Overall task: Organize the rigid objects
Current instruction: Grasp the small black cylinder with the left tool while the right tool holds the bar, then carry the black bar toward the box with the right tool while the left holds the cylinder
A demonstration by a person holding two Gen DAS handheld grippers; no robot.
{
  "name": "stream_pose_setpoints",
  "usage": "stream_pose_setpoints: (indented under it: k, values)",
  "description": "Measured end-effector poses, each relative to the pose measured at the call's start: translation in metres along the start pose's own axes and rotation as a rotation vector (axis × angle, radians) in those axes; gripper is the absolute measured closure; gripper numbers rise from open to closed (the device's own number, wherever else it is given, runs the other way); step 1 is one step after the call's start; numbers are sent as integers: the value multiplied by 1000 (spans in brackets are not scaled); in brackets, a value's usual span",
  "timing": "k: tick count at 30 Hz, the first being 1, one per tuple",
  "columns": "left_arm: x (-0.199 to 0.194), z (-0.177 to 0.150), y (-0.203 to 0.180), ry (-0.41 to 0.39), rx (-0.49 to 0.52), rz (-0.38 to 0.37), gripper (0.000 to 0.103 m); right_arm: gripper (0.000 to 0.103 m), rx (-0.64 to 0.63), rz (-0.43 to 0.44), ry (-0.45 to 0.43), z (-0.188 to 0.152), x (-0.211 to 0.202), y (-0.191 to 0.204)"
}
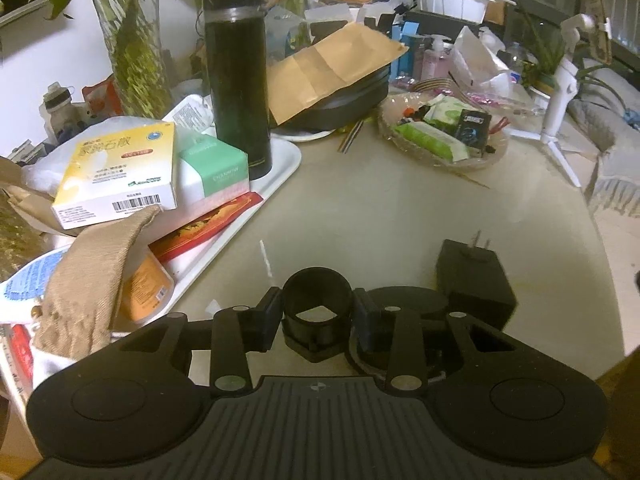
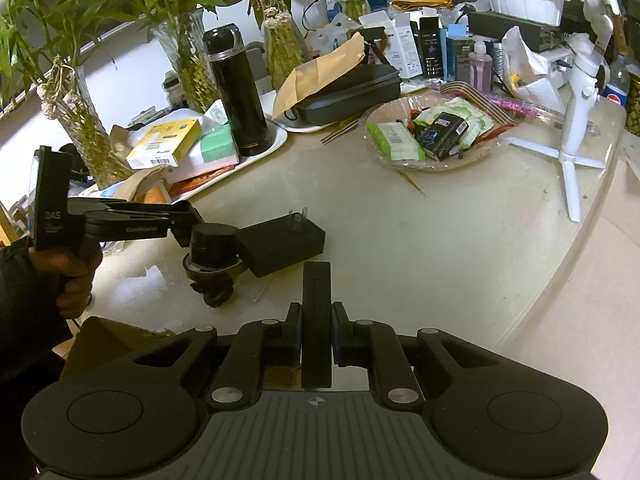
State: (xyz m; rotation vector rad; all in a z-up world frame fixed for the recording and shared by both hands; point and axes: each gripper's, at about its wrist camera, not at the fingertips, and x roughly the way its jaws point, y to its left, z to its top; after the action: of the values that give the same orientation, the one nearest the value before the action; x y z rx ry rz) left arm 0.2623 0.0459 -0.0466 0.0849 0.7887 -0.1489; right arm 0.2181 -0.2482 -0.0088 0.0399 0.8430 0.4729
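We saw the left hand-held gripper (image 1: 318, 316) pinching a black cylinder (image 1: 318, 300); the right hand-held gripper (image 2: 316, 334) clamped a flat black bar (image 2: 316, 312).

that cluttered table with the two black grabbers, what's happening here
A person is tidying small black items on a cluttered table. The left hand-held gripper is closed on a short black cylindrical piece, right beside a black plug adapter lying prongs-up. The right hand-held gripper is clamped on a flat black bar near the table's front edge. The tray holding the black flask and boxes sits behind.
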Motion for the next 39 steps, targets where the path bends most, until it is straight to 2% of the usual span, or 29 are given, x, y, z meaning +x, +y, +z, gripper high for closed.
stream_pose_setpoints:
  k: [13, 27, 39]
  values:
    - [-59, 1, -6, -23, -62, 11, 66, 86, 20, 25, 30, -9, -11, 7]
    - [-124, -16, -25, -69, -32, -36, 66, 86, -63, 41, 144, -19, -15, 46]
    - [-153, -38, -40, -32, -8, -90, 66, 86, -90, 44, 160, -25, -23, 62]
